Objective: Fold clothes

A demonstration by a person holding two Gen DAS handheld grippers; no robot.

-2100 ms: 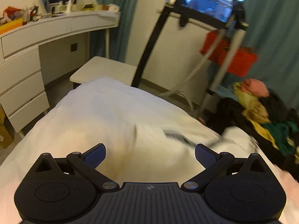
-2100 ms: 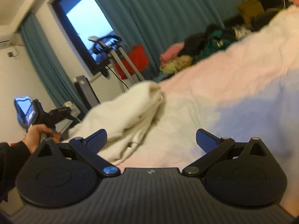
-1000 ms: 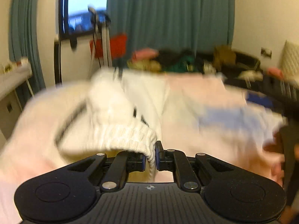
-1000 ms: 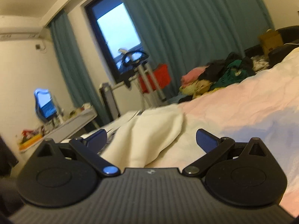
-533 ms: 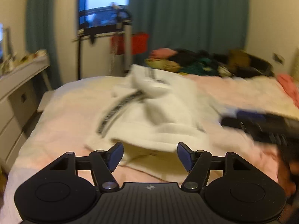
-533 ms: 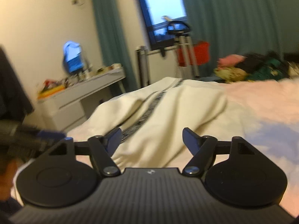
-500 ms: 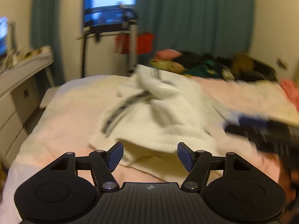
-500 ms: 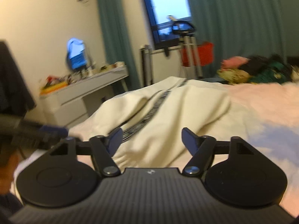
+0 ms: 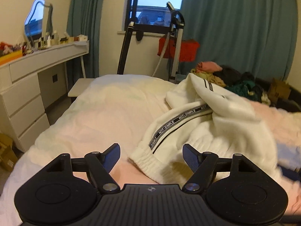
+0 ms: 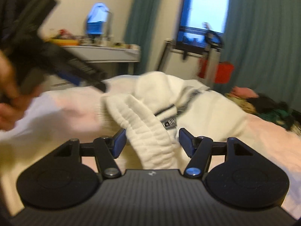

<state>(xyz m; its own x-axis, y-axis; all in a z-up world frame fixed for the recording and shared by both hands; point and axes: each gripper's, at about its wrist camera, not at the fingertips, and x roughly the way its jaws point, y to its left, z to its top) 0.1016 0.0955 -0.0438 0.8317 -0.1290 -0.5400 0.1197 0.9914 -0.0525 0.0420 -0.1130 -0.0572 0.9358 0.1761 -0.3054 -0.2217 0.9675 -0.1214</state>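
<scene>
Garment count: one, white sweatpants (image 9: 216, 124) with a black lettered stripe, lying crumpled on the bed (image 9: 97, 116), right of centre in the left wrist view. Its elastic waistband (image 9: 148, 162) is the near end, and the far end is bunched up high.

Grippers: two. Left gripper (image 9: 151, 155) has its fingers spread apart with nothing between them but the waistband edge lying on the sheet beyond. Right gripper (image 10: 150, 141) is also spread, with a ribbed fold of the sweatpants (image 10: 150, 131) lying between the fingers; contact with the pads cannot be told. The right view is blurred.

Surroundings: one white dresser (image 9: 28, 86) at left, cluttered on top. One window (image 9: 156, 5) far, between teal curtains. One heap of mixed clothes (image 9: 231, 79) far right, behind the sweatpants.
</scene>
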